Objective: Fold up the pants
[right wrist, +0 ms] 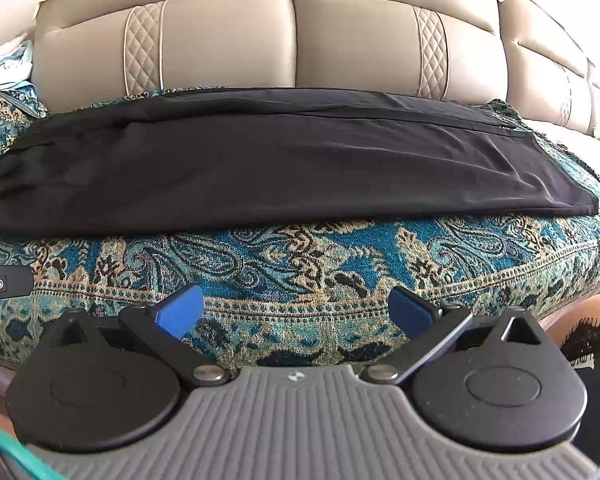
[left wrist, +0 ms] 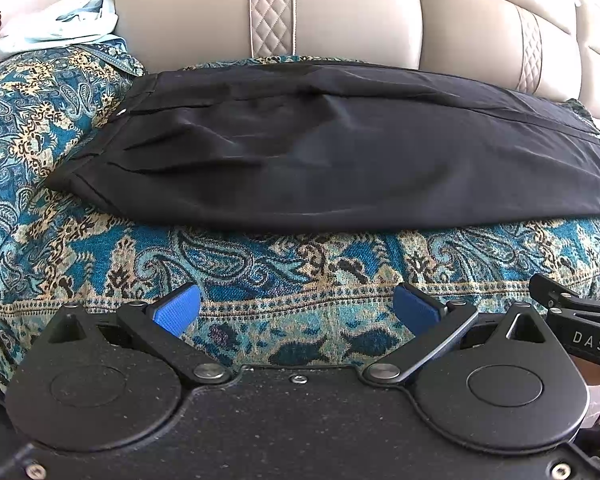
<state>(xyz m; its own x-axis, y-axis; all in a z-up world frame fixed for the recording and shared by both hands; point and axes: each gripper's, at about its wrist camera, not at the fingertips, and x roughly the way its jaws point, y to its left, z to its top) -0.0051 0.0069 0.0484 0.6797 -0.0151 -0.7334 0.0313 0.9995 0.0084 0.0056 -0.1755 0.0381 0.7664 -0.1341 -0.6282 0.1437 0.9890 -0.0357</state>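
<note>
Two grippers stand with their blue fingers wide apart and hold nothing: the left gripper (left wrist: pixel 298 310) and the right gripper (right wrist: pixel 296 310). Both are above the front edge of a blue paisley cover (left wrist: pixel 260 264). The black pants (left wrist: pixel 340 148) lie flat on this cover, ahead of the fingers and not touching them, before the beige sofa back (right wrist: pixel 292 40).

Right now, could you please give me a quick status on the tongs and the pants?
Left tongs open, empty. Right tongs open, empty. Black pants flat on patterned blanket, untouched. Nothing in the way.
</note>
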